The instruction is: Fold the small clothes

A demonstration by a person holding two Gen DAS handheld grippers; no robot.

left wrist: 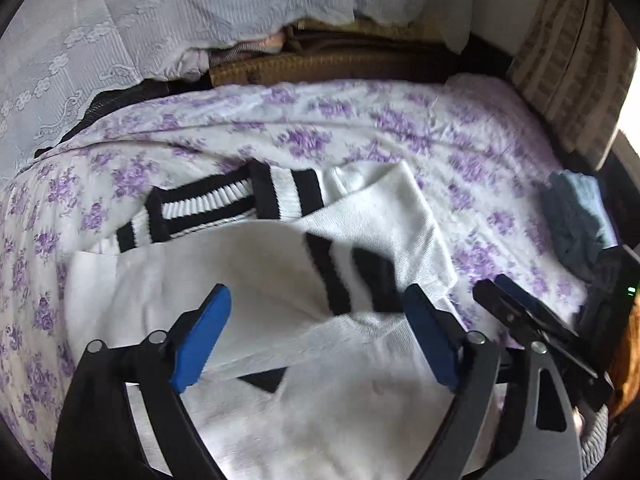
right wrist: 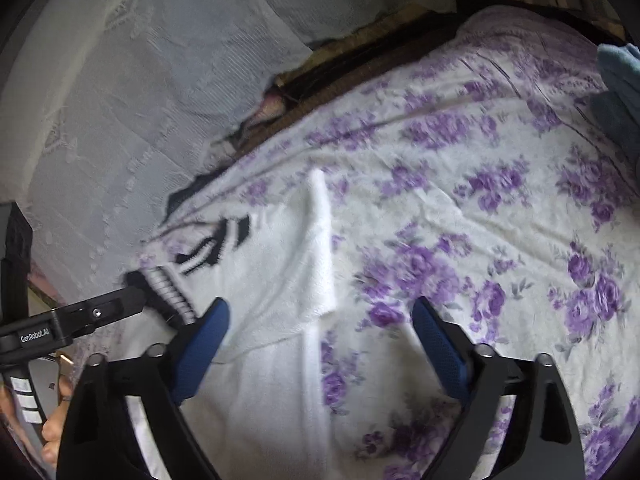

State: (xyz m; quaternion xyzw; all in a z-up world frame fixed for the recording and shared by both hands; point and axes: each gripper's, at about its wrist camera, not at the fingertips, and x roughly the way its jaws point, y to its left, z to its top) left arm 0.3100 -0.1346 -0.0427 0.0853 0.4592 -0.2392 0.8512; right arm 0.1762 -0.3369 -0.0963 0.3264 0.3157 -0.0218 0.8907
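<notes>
A white knit sweater (left wrist: 360, 220) with black-striped collar and cuffs lies on a purple-flowered bedsheet (left wrist: 440, 136). One sleeve, with its black-banded cuff (left wrist: 352, 276), is folded across the body. My left gripper (left wrist: 316, 320) hovers over that sleeve, open, and its blue pads (left wrist: 204, 340) stand wide on either side without pressing the cloth. In the right wrist view, my right gripper (right wrist: 320, 332) is open above the sweater's right edge (right wrist: 316, 264), with nothing gripped. The right gripper (left wrist: 492, 286) also shows at the sweater's right side in the left wrist view.
A blue-grey heap of clothes (left wrist: 576, 216) lies at the sheet's right edge and appears again (right wrist: 620, 80) in the right wrist view. White lace fabric (left wrist: 120, 40) hangs behind the bed. A hand (right wrist: 56, 408) holds the left gripper (right wrist: 132, 296). Bare sheet (right wrist: 480, 220) stretches to the sweater's right.
</notes>
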